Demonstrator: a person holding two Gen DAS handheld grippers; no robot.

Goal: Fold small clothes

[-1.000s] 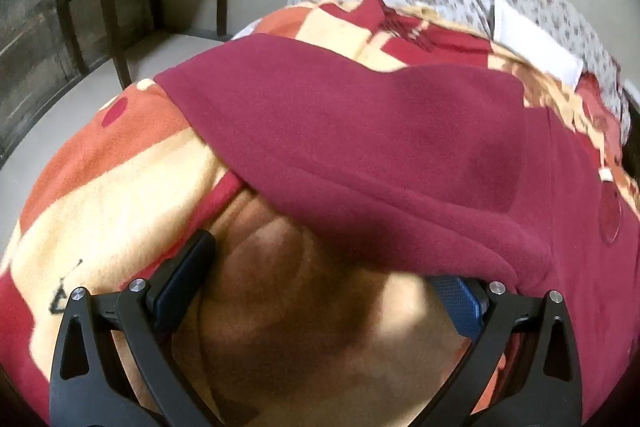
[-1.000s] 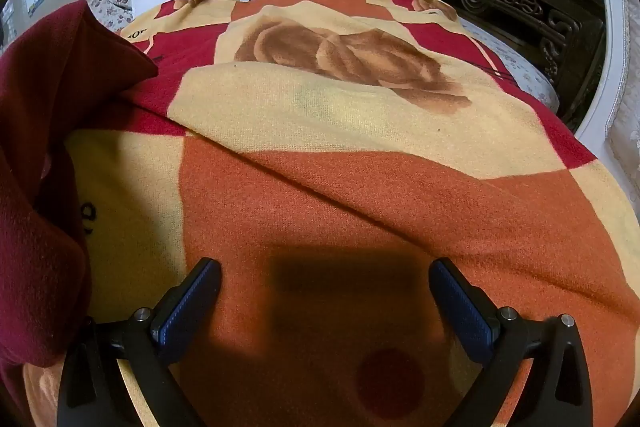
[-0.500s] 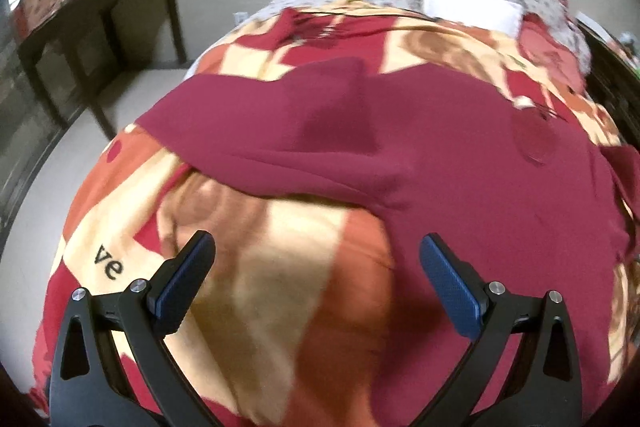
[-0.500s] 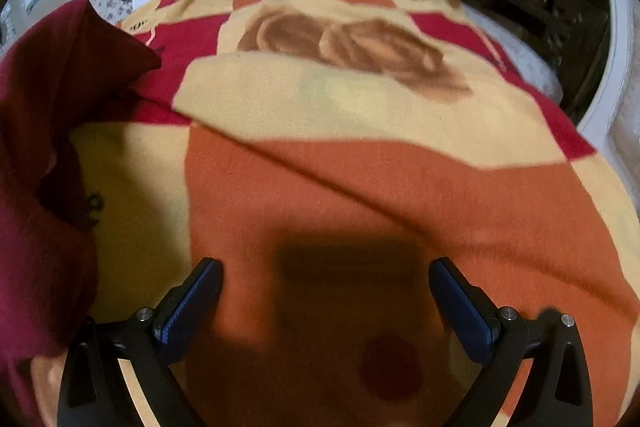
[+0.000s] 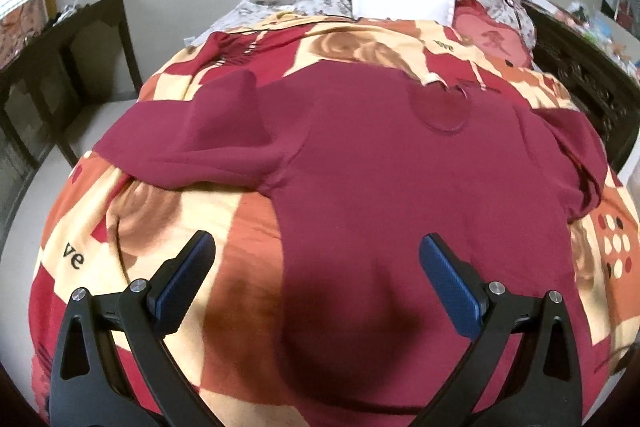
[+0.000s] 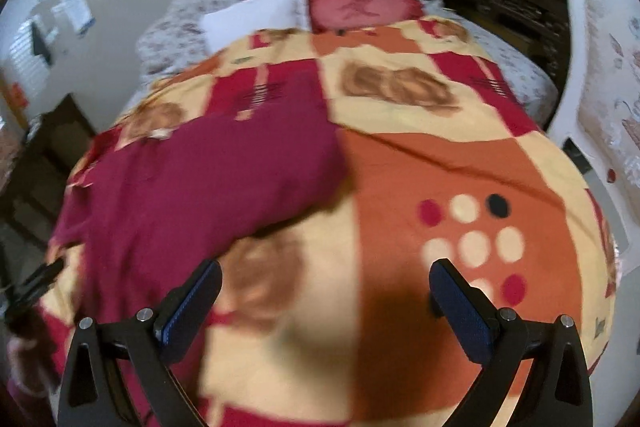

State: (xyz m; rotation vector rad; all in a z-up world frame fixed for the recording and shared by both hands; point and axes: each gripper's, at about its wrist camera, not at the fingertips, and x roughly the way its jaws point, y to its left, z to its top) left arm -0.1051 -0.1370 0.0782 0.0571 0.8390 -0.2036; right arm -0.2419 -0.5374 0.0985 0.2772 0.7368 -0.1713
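Left gripper sits higher and further back than a second ago – then its jaws were right down at the hem of the maroon shirt, the right finger tucked under the cloth; now both fingers are clear, spread wide, holding nothing. The shirt lies spread on the patterned blanket, body toward the camera, one sleeve stretched out to the left, the other bunched at the right edge. A round patch shows near the collar.

Right gripper is also released, jaws wide apart, nothing between them. Its view is blurred – earlier the shirt filled only the left edge as a raised fold, now it lies flat across the left half of the blanket, and the dotted patch of the blanket shows at the right. The left gripper's dark tip shows at the far left edge in the right view, near the shirt's hem.

White pillow and red cushion sit at the head of the bed. A dark wooden table stands left of the bed.
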